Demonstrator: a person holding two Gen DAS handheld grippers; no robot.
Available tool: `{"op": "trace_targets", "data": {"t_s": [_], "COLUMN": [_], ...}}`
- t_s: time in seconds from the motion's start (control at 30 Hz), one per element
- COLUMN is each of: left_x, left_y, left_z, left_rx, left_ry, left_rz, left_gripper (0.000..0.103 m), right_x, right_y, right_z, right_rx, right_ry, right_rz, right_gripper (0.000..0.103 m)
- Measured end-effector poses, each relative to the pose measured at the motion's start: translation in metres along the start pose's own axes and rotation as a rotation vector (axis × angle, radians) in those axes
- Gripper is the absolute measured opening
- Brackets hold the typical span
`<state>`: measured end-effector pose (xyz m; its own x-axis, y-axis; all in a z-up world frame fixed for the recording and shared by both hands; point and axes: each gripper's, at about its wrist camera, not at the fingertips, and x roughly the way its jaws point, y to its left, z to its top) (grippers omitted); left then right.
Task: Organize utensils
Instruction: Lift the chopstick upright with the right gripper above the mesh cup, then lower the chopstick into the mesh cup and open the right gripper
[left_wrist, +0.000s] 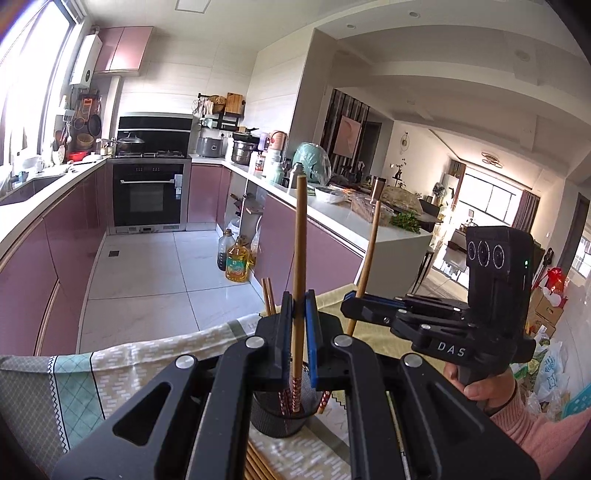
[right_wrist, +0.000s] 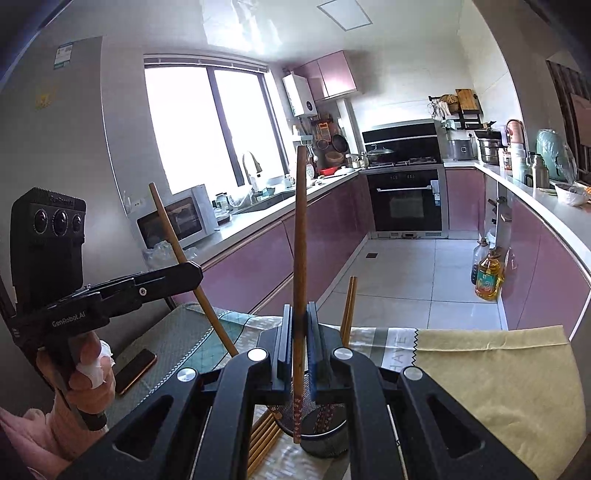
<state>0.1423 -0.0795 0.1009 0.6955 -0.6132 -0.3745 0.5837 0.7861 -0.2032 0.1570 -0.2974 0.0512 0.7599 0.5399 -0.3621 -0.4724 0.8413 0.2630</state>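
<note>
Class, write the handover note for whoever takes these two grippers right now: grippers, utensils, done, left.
Left gripper: shut on one upright chopstick, its patterned tip above the black mesh holder.
Right gripper: shut on another chopstick, tip at the holder's mouth.
Done: two chopsticks already stand in the holder.
Left: seat both held chopsticks, then move the loose chopsticks lying on the cloth beside the holder.

Mesh cup (left_wrist: 282, 417) on tablecloth (left_wrist: 110, 369), chopsticks (left_wrist: 267, 301) in it — more chopsticks (right_wrist: 264, 432) lying left

Bright window (right_wrist: 207, 125) glare, fisheye-warped edges
</note>
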Motion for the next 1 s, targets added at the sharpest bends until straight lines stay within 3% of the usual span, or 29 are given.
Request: {"op": "trace_targets", "data": {"t_s": [0.23,0.53,0.8,1.0], "left_x": [0.023,0.046,0.059,0.07], "left_y": [0.002,0.016,0.021,0.025], "left_z": [-0.007,-0.024,-0.035,-0.044], "left_rx": [0.007,-0.016,-0.015,-0.011], "left_ry": [0.043,0.122,0.176,0.226], "left_rz": [0.046,0.051,0.051,0.053], "left_gripper": [0.007,0.007,0.007,0.007], "right_x": [0.004,0.007,0.027,0.057], "right_y": [-0.006,-0.01,-0.012,-0.019], "right_z": [0.001,0.004,-0.008,-0.023], "right_rx": [0.017,0.037,0.03,0.029], "right_ry": [-0.014,-0.02,0.092,0.233], "right_rz": [-0.009,-0.006,-0.036,-0.057], "right_gripper": [0.006,0.006,0.006,0.006]}}
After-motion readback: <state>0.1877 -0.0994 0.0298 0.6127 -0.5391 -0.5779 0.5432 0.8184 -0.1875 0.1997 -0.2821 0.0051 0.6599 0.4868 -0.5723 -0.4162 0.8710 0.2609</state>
